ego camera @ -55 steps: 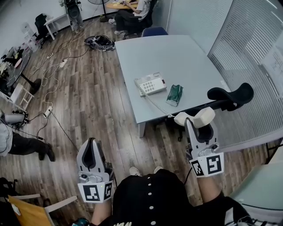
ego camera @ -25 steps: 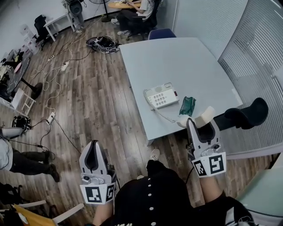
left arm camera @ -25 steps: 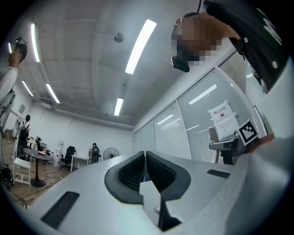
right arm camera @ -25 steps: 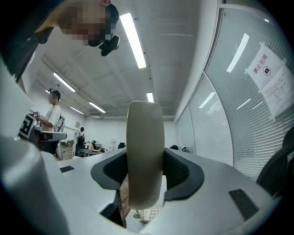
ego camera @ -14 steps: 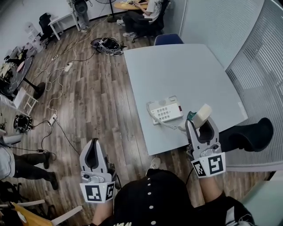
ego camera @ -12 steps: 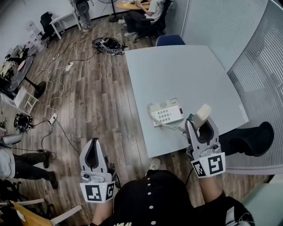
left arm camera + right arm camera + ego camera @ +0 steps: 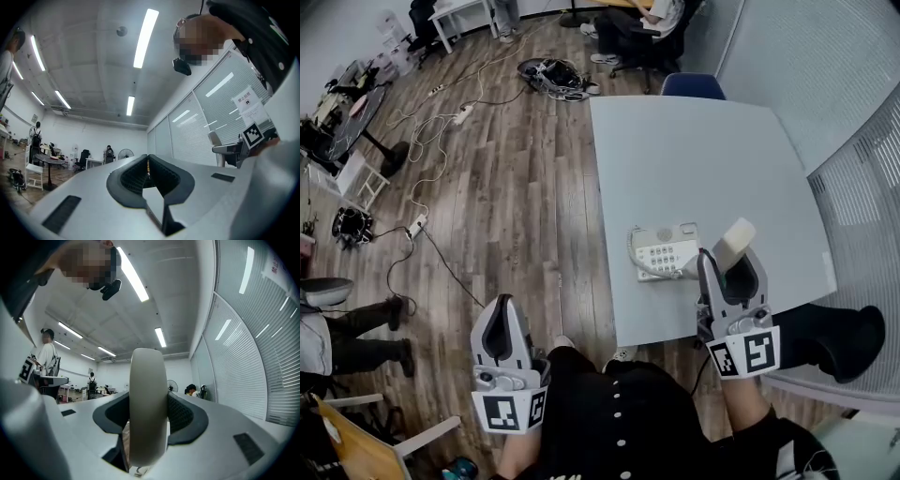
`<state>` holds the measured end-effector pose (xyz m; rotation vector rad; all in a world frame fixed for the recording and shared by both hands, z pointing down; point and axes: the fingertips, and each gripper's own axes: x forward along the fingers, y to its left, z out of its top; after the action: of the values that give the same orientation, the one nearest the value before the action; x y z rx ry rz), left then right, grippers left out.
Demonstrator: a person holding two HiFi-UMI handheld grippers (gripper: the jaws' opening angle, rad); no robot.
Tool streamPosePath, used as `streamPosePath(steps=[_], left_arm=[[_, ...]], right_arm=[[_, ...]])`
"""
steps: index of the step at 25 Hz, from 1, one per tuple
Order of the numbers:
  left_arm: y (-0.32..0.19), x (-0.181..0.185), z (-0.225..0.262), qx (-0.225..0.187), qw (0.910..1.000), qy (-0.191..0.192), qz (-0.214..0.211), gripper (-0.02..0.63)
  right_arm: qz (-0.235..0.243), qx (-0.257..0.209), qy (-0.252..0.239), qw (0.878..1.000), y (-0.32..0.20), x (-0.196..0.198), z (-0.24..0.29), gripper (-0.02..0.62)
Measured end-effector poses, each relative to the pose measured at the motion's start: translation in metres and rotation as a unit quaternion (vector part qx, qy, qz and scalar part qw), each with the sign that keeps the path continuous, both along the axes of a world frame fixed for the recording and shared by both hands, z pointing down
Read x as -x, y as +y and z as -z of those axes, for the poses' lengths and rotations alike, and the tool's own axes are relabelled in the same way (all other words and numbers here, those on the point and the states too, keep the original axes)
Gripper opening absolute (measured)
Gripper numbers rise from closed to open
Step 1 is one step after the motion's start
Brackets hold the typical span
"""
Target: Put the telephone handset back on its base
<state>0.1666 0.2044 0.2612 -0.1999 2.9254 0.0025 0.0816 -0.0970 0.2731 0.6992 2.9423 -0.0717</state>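
Note:
The cream telephone handset (image 7: 732, 243) is clamped between the jaws of my right gripper (image 7: 730, 269), held above the near edge of the grey table (image 7: 703, 150). In the right gripper view the handset (image 7: 147, 404) stands edge-on, filling the gap between the pads. The white telephone base (image 7: 665, 251) with its keypad lies on the table just left of the right gripper, its coiled cord (image 7: 630, 246) looping beside it. My left gripper (image 7: 498, 330) hangs low over the wooden floor, left of the table, jaws shut with nothing in them (image 7: 148, 169).
A blue chair (image 7: 693, 86) stands at the table's far end. Cables and a power strip (image 7: 457, 114) trail over the wooden floor (image 7: 516, 187). A black seat (image 7: 839, 333) sits to the right. A window blind (image 7: 862, 178) runs along the right side.
The view has swung so the table and telephone base now lie nearer and more central. The handset in my right gripper now stands right beside the base. The left gripper has kept its place.

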Motion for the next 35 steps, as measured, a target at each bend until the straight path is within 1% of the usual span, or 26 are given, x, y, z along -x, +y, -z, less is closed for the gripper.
streamPosePath(steps=[2, 5, 13, 18, 25, 28, 31, 35], left_arm=[[0.009, 0.007, -0.006, 0.000, 1.0000, 0.005, 0.004, 0.018], [0.021, 0.021, -0.010, -0.001, 1.0000, 0.009, -0.002, 0.018], [0.067, 0.079, 0.001, 0.006, 0.9988, -0.006, -0.048, 0.018], [0.101, 0.109, 0.000, 0.003, 0.9983, -0.003, -0.058, 0.018], [0.149, 0.153, -0.011, -0.001, 0.9979, 0.005, -0.065, 0.018], [0.170, 0.171, -0.010, -0.001, 0.9973, 0.002, -0.073, 0.018], [0.191, 0.184, -0.008, 0.000, 0.9966, 0.000, -0.082, 0.018], [0.209, 0.196, -0.005, 0.013, 0.9955, -0.002, -0.093, 0.018]], right_arm=[[0.001, 0.000, 0.004, 1.000, 0.008, 0.009, -0.005, 0.232], [-0.002, -0.004, 0.008, 1.000, 0.019, 0.018, -0.009, 0.232], [-0.048, -0.001, 0.002, 0.999, 0.054, 0.049, -0.005, 0.232], [-0.069, -0.002, 0.001, 0.998, 0.080, 0.073, -0.003, 0.232], [-0.081, -0.004, 0.003, 0.997, 0.126, 0.115, -0.009, 0.232], [-0.090, -0.005, 0.001, 0.996, 0.145, 0.130, -0.007, 0.232], [-0.099, -0.004, -0.003, 0.995, 0.165, 0.137, -0.005, 0.232], [-0.109, -0.006, 0.000, 0.994, 0.184, 0.142, -0.005, 0.232]])
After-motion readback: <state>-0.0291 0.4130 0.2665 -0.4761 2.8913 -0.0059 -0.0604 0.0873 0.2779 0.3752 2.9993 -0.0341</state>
